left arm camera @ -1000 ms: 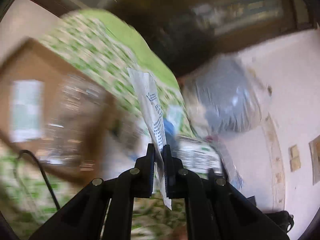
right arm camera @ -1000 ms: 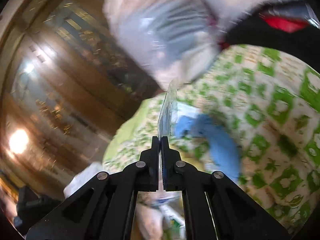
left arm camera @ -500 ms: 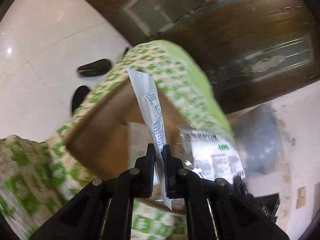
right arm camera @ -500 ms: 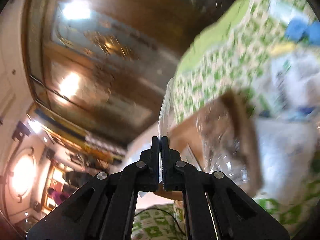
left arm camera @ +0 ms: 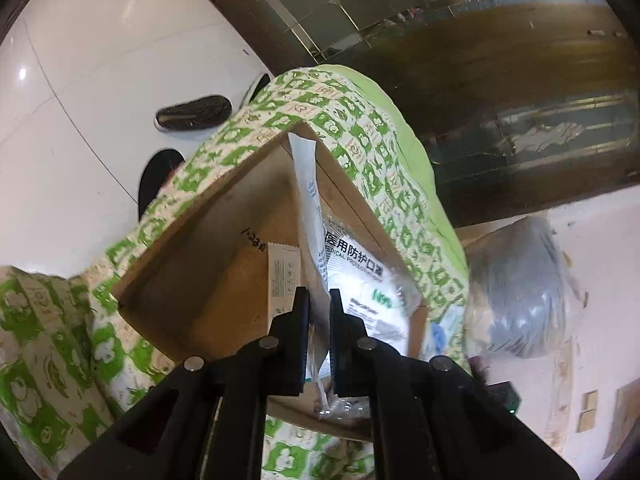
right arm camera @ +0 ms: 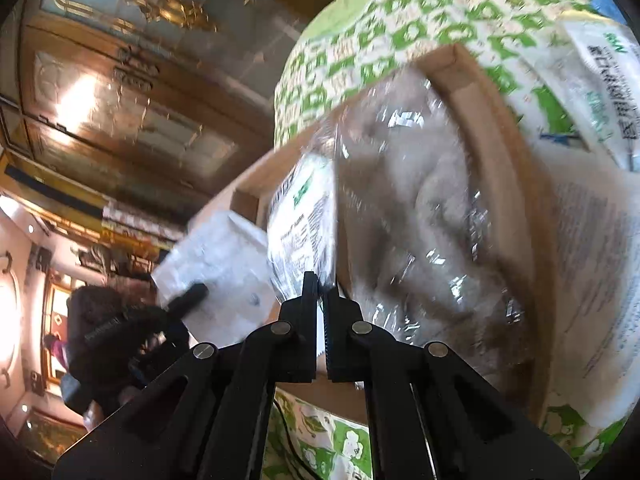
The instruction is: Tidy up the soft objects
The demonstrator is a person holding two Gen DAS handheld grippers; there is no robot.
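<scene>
The left gripper [left arm camera: 319,312] is pinching a thin white packet [left arm camera: 307,184] by its near edge, and the packet hangs over the open cardboard box [left arm camera: 192,256] on the green patterned cloth [left arm camera: 360,120]. The right gripper [right arm camera: 322,300] is squeezed onto the edge of a clear crinkly bag [right arm camera: 420,208] over the same box. Both look light, floppy and slippery, so a sealed edge seems the best place to hold. Only the left view shows the mask pack [left arm camera: 360,276] lying inside the box; only the right view shows the left gripper from the side.
</scene>
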